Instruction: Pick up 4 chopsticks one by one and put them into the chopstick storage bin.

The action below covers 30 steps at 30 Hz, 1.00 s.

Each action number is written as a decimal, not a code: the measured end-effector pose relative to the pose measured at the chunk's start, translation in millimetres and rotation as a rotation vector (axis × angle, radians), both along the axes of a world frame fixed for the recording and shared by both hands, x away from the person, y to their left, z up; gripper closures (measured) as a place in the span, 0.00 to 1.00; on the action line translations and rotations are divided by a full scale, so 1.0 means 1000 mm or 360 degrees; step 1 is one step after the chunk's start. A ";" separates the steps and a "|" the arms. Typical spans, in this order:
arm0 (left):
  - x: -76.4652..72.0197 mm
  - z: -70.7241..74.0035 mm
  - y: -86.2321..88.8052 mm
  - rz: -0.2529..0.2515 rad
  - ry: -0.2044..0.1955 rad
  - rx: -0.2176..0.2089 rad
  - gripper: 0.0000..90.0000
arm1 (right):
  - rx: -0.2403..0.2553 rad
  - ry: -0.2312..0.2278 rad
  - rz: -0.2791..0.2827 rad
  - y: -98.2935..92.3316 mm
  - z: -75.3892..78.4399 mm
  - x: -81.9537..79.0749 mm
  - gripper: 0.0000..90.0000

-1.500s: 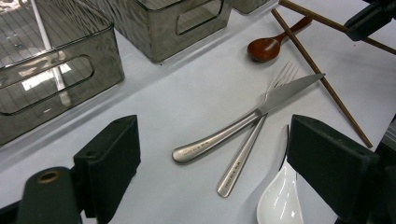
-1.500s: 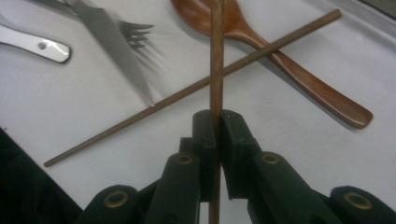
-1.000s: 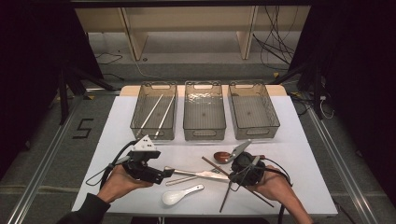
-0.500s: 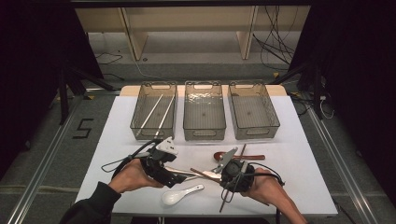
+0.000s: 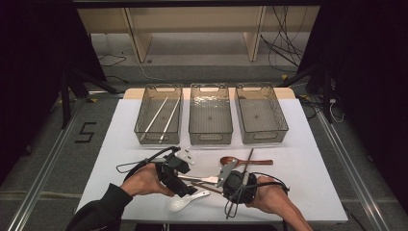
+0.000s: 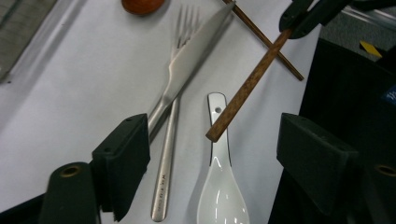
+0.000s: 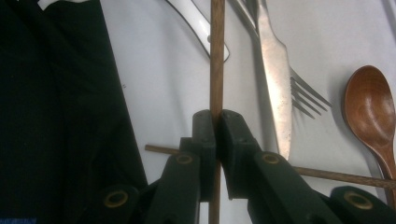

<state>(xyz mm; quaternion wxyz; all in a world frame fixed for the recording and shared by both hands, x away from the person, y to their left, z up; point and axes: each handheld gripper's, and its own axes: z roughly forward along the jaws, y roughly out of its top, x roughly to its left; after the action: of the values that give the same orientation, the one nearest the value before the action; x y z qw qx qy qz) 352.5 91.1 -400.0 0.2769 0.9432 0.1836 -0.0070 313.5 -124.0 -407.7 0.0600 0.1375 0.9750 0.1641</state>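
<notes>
My right gripper (image 7: 216, 122) is shut on a brown wooden chopstick (image 7: 216, 56), which sticks out ahead of it. In the high view that gripper (image 5: 226, 185) sits near the table's front edge. The chopstick's free end (image 6: 243, 91) reaches between the open jaws of my left gripper (image 6: 212, 125) without touching either pad. Those jaws have just been closing a little. Under them lie a white ceramic spoon (image 6: 219, 186), a steel fork (image 6: 168, 140) and a knife (image 6: 196, 51). A second wooden chopstick (image 7: 336, 176) lies crosswise under the right gripper.
A wooden spoon (image 5: 232, 161) lies right of centre. Three clear bins stand in a row at the back: the left one (image 5: 144, 137) holds two white chopsticks (image 5: 163, 118), then the middle bin (image 5: 210, 139) and the right bin (image 5: 262, 138). The table's front edge is close to both hands.
Both hands have moved toward each other. The left gripper has come right, over the white spoon, and the right gripper has shifted left with the chopstick, whose tip now lies between the left jaws.
</notes>
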 end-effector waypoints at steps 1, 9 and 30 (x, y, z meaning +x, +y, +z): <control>0.000 0.000 -0.001 -0.0013 0.0005 0.0001 0.31 | -0.0005 0.0000 0.0008 0.000 0.000 0.000 0.95; -0.001 -0.004 -0.009 -0.0097 0.0041 0.0042 0.39 | -0.0008 -0.0006 0.0041 0.003 -0.001 -0.003 0.95; 0.000 -0.014 -0.020 -0.0234 0.0166 0.0074 0.66 | -0.0027 0.0018 0.0102 0.007 -0.004 -0.007 0.95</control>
<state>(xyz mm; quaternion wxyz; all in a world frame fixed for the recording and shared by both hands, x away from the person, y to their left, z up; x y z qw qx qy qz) 352.5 71.5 -413.7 0.2437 0.9586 0.1283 -0.0720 306.9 -117.3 -411.5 0.0504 0.1066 0.9805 0.1569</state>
